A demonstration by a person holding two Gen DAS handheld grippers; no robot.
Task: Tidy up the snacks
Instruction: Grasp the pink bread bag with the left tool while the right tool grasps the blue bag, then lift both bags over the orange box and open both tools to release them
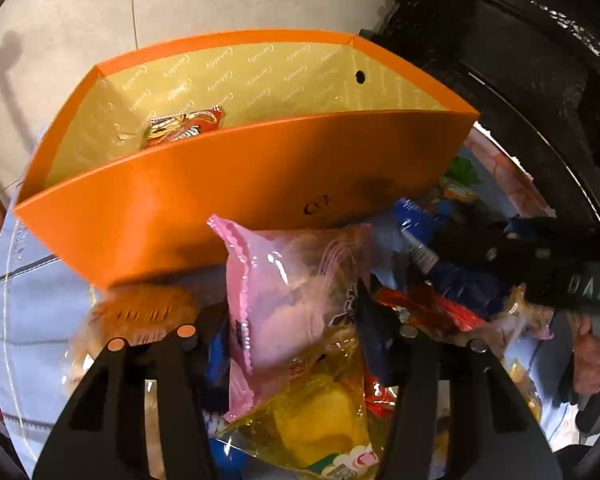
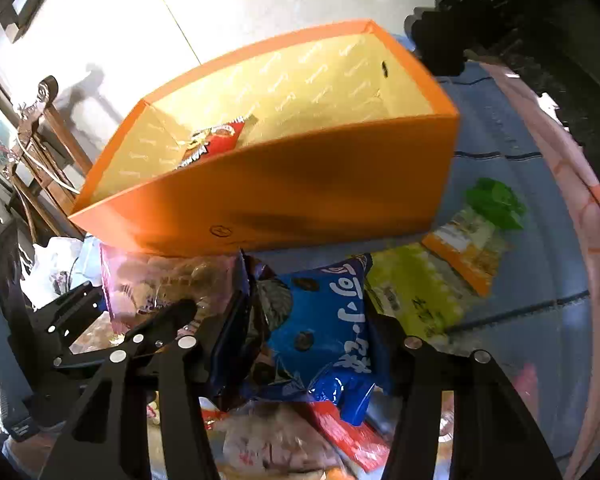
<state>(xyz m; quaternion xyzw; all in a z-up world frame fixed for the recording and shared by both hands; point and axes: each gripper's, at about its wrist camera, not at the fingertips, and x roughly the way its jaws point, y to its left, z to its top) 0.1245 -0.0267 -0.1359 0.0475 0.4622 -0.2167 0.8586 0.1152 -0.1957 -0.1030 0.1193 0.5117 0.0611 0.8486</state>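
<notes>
Only one red packet [image 1: 186, 126] lies in the orange box [image 1: 236, 184]; the pile in front remains. The left gripper [image 1: 288, 320] pinches a pink packet [image 1: 284, 292], and the right gripper [image 2: 300, 332] clamps a blue packet [image 2: 324, 320]. Only the right view shows green packets [image 2: 476, 224] beside the box.

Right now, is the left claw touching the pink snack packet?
Touching. The left wrist view shows the pink packet between the left claw's fingers, with both pads against its sides.
</notes>
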